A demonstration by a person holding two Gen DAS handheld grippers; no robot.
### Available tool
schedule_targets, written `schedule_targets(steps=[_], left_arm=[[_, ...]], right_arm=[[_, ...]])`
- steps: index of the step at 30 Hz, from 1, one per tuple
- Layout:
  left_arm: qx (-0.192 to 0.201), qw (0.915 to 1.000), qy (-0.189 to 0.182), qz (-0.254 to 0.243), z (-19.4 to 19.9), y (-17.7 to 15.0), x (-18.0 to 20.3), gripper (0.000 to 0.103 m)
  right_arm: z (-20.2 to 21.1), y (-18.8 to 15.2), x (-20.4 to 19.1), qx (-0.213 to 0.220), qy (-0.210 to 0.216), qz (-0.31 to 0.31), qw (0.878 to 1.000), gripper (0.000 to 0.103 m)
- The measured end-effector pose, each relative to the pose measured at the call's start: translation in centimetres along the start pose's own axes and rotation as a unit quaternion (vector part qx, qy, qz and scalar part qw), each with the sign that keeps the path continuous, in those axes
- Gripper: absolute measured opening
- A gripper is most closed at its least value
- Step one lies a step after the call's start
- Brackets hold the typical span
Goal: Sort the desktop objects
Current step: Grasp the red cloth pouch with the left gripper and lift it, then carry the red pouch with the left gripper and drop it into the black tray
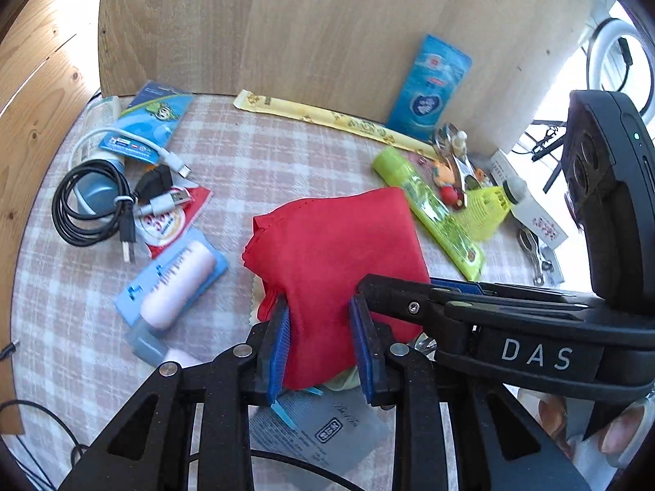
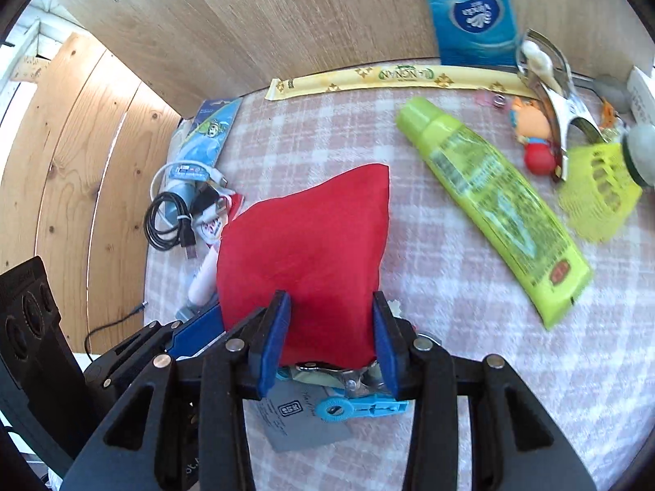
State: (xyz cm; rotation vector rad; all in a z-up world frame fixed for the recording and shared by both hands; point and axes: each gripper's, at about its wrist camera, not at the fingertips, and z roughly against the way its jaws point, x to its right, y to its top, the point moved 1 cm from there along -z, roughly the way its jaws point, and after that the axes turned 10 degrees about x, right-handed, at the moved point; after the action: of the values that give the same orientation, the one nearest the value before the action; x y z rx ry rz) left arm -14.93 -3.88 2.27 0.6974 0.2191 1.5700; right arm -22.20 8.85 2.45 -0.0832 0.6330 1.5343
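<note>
Left gripper (image 1: 321,343) nearest the lens, blue pads (image 1: 279,341) spread fairly wide with the red cloth (image 1: 331,262) bunched between them; pads touch the fabric's sides, but whether they actually pinch it cannot be told. Right gripper (image 2: 332,339) same deal: jaws parted wide, cloth (image 2: 311,253) sitting in the gap, grip unclear. In the left view the right gripper (image 1: 413,307) comes in from the right side, tip against the cloth's near right edge. Under the cloth and the fingers: grey card/packet (image 2: 303,421), a light blue plastic tool (image 2: 360,407), a bit of shiny metal (image 2: 348,372). Cloth lies mid-table on the pink checked tablecloth (image 1: 229,155). Left of it, a pink roller in blue packaging (image 1: 176,282), then a red-white packet (image 1: 168,221) with a coiled black cable (image 1: 88,204) and white USB cable (image 1: 123,139) on top, blue cartoon packet (image 1: 153,116) further back. Right of the cloth, green tube (image 2: 491,200) lying diagonally, yellow mesh piece (image 2: 597,200) beside it, small red-orange toy figure (image 2: 532,139), metal clip (image 2: 552,82) over it. Far edge: long yellow chopstick sleeve (image 2: 393,77) along the wooden back panel (image 1: 327,20), blue tissue pack (image 2: 470,12) leaning upright on the panel.
</note>
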Motion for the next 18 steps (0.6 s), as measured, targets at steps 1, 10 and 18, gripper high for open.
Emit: schedule_targets(steps=[1, 10, 18], left_arm=[[-0.002, 1.0, -0.004, -0.004, 0.4, -0.6, 0.6, 0.026], [-0.027, 0.9974, -0.047, -0.047, 1.3, -5.2, 6.8, 0.025], [-0.047, 0.9928, -0.08, -0.076, 2.6, -7.2, 10.5, 0.022]], right_arm=[[0.6, -0.8, 0.4, 0.002, -0.004, 0.0, 1.0, 0.038], [6.0, -7.4, 4.7, 0.027, -0.038, -0.037, 0.998, 0.037], [9.6, -11.6, 7.3, 0.059, -0.052, -0.089, 0.993, 0.037]])
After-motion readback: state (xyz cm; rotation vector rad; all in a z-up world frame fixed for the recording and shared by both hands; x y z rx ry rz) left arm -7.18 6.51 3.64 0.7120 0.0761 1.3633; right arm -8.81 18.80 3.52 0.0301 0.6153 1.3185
